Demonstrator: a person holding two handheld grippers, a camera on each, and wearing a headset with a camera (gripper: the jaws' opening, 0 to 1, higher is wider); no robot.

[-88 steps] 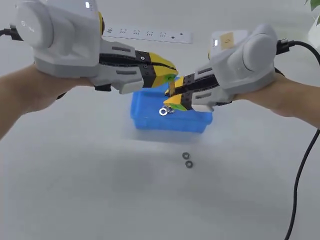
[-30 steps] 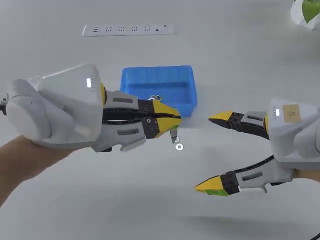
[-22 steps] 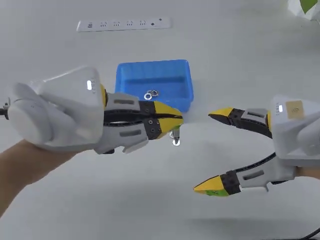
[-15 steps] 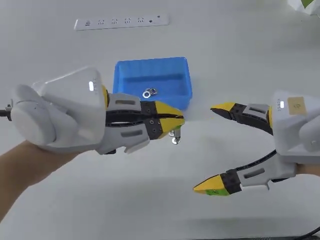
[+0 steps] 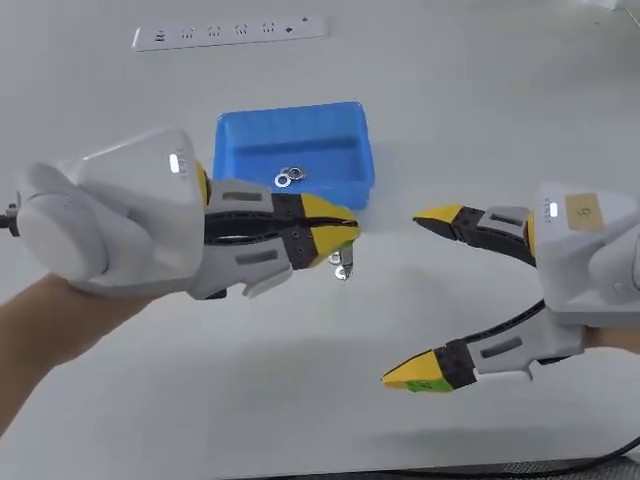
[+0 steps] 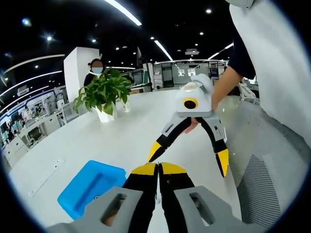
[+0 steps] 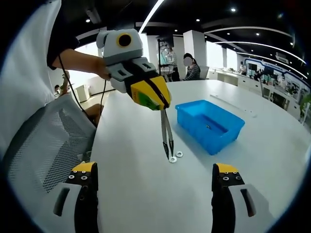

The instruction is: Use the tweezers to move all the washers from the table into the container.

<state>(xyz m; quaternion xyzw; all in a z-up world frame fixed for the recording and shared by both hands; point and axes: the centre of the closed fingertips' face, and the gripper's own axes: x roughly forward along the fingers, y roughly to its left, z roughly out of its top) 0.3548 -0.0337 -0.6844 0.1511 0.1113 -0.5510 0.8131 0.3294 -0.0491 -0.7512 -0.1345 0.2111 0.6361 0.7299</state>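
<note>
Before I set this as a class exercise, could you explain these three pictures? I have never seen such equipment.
There is no robot here: a person holds a handheld gripper in each hand. One picture comes from a camera on the person's head, looking down; the two round ones come from a camera on each gripper. The left gripper has its fingers closed on tweezers, whose tips point down at two washers on the white table. The right gripper is open and holds nothing. Beyond them stands a blue container with more washers inside, and further off lies a power strip.
</note>
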